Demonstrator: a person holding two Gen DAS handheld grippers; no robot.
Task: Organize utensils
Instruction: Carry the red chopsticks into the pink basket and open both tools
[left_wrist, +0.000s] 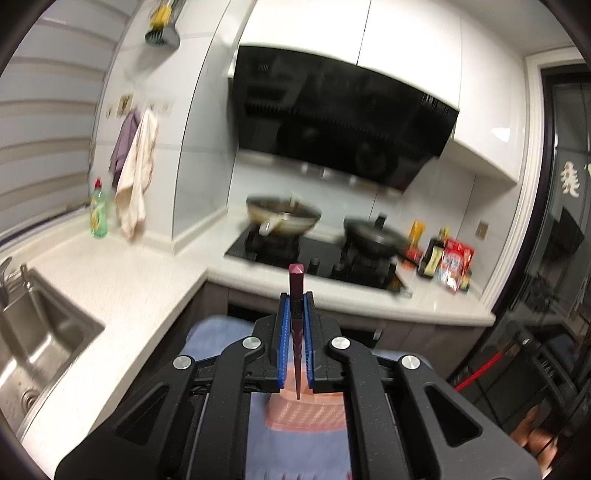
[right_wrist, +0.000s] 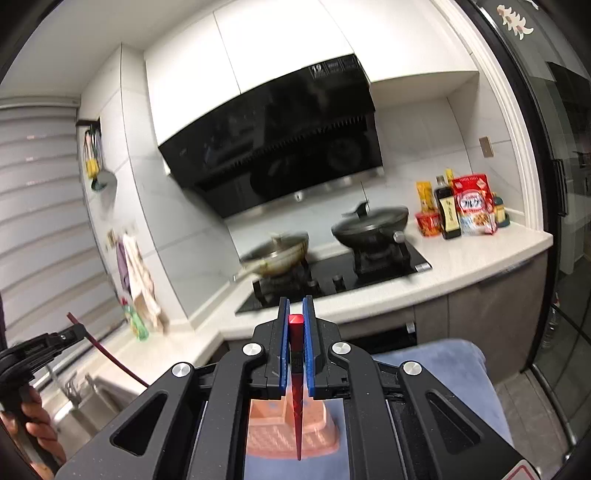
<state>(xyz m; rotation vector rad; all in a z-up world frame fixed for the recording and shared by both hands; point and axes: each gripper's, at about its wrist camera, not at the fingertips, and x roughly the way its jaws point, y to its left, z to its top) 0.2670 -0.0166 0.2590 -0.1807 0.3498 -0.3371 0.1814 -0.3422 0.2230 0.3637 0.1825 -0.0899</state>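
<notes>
Here the left hand-held gripper (left_wrist: 295, 299) is clamped on a dark maroon chopstick (left_wrist: 295, 291), its blunt end poking out past the blue pads and its tip pointing back toward the camera. The right hand-held gripper (right_wrist: 295, 304) is likewise clamped on a red chopstick (right_wrist: 295, 328). Below both lies a pink basket (right_wrist: 291, 428) on a blue cloth (right_wrist: 443, 369). Beyond, the worktop (left_wrist: 122, 280) turns a corner, with a sink (left_wrist: 40, 332) along its left edge.
</notes>
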